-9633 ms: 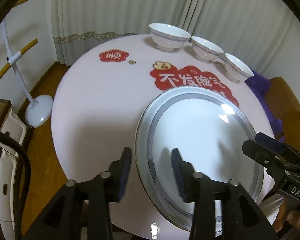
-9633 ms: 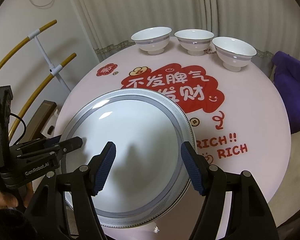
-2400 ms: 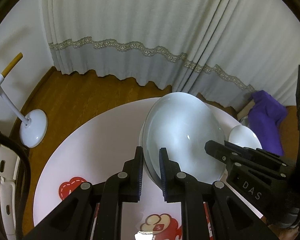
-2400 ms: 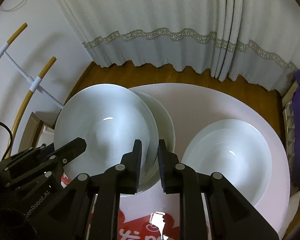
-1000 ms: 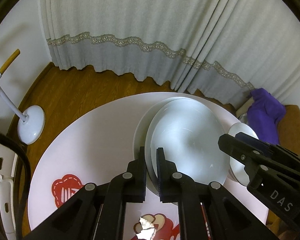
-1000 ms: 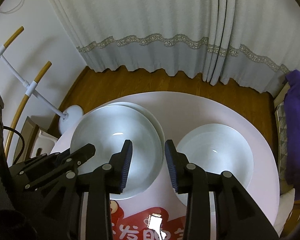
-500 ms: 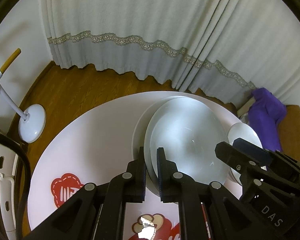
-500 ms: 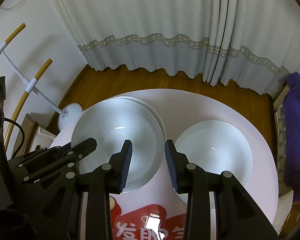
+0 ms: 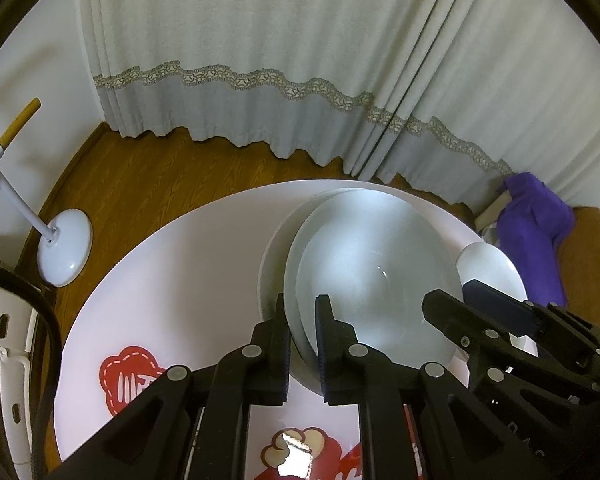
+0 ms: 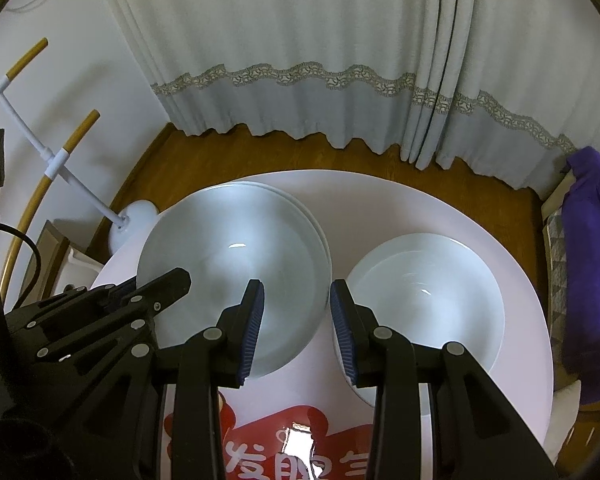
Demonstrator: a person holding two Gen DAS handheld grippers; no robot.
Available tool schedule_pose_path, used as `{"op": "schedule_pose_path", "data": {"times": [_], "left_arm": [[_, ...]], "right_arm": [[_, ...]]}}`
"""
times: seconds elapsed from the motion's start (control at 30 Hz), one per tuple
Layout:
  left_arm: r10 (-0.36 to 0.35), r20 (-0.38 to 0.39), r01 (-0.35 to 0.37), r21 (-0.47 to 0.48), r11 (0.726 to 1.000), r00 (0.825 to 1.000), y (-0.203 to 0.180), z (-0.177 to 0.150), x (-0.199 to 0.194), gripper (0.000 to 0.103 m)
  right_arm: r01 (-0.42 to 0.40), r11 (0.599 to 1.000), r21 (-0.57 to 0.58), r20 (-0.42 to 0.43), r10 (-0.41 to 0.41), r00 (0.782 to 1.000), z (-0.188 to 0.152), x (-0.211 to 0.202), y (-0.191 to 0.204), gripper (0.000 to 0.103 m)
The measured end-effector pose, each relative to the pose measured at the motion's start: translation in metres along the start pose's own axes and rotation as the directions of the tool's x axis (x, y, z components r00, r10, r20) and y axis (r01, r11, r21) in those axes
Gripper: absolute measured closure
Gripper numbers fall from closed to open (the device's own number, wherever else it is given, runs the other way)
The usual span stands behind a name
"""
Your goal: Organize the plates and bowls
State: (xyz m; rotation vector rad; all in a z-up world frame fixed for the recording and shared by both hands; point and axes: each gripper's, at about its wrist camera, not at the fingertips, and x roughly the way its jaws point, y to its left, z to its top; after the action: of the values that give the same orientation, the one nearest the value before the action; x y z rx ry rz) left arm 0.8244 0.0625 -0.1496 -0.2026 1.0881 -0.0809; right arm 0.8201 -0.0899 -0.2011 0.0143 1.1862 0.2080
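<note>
My left tongs (image 9: 302,320) are pinched on the near rim of the top bowl (image 9: 376,276), nested in the stack far left on the table (image 9: 172,280). Right tongs (image 10: 296,312) gape empty, straddling the gap toward the lone bowl (image 10: 424,292) on the right, nearer them.

Bowls: three in all, white. Two nested as a stack (image 10: 236,256), upper one (image 9: 376,280) inside lower one (image 9: 274,252); one single bowl (image 10: 424,292) beside the stack.
Round tables (image 10: 400,208): one, pale pink.
Red printed decals on tabletop: two visible, a large one (image 10: 268,448) and a small one (image 9: 128,380).
Grippers: two, left gripper (image 9: 302,332) and right gripper (image 10: 296,320).
Curtains (image 10: 300,40): one set.
Floor stands (image 9: 64,252): one, white round base.
Purple cloths (image 10: 592,240): one.
</note>
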Motion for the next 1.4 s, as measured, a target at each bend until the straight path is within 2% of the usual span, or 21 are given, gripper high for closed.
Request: {"op": "schedule_pose_path", "data": {"times": [0.8, 1.03, 1.4], "left_arm": [[0.026, -0.022, -0.025, 0.009, 1.0, 0.999, -0.008, 0.008, 0.004, 0.09], [0.013, -0.04, -0.013, 0.008, 1.0, 0.999, -0.01, 0.013, 0.003, 0.084], [0.006, -0.046, -0.006, 0.001, 1.0, 0.999, -0.008, 0.015, 0.0, 0.084]], "right_arm": [[0.05, 0.998, -0.029, -0.025, -0.051, 0.998, -0.002, 0.013, -0.001, 0.067], [0.056, 0.998, -0.027, -0.032, -0.057, 0.998, -0.004, 0.016, -0.005, 0.067], [0.065, 0.998, -0.023, -0.024, -0.065, 0.998, -0.003, 0.018, -0.01, 0.067]]}}
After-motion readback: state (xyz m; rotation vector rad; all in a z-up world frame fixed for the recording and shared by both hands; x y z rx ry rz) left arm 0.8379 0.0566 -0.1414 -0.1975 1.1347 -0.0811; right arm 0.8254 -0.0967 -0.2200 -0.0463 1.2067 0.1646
